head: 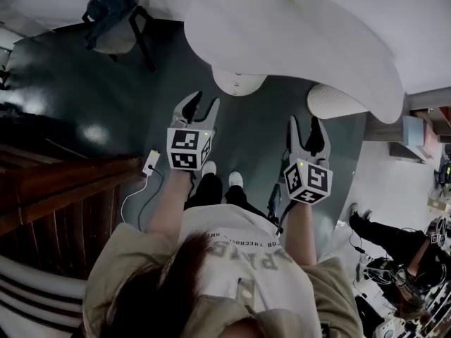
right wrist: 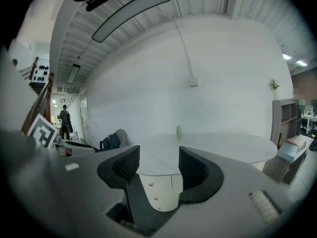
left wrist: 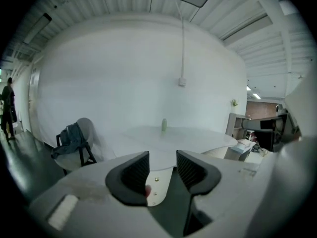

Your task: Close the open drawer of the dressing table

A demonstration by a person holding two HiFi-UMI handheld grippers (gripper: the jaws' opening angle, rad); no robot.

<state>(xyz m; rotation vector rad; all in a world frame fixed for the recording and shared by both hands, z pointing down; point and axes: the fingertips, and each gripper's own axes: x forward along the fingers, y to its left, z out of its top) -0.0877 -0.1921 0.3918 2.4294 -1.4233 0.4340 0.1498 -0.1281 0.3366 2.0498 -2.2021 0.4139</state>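
Note:
No open drawer shows in any view. A dark wooden piece of furniture point(head: 63, 203) stands at the left of the head view, its front hidden from me. My left gripper point(head: 196, 107) is held up in front of me, open, with nothing between its ribbed pads point(left wrist: 136, 172). My right gripper point(head: 304, 127) is beside it at about the same height, also open and empty, its pads point(right wrist: 193, 166) well apart. Both point slightly downward toward a white table point(head: 331, 55).
A small green bottle point(left wrist: 164, 125) stands on the white table, which rests on a white pedestal point(head: 238, 82). A chair with a blue jacket point(head: 113, 16) is at the far left and a white stool point(head: 335, 101) at the right. A white charger and cable point(head: 151, 163) lie on the floor. A person point(head: 394, 238) sits low at the right.

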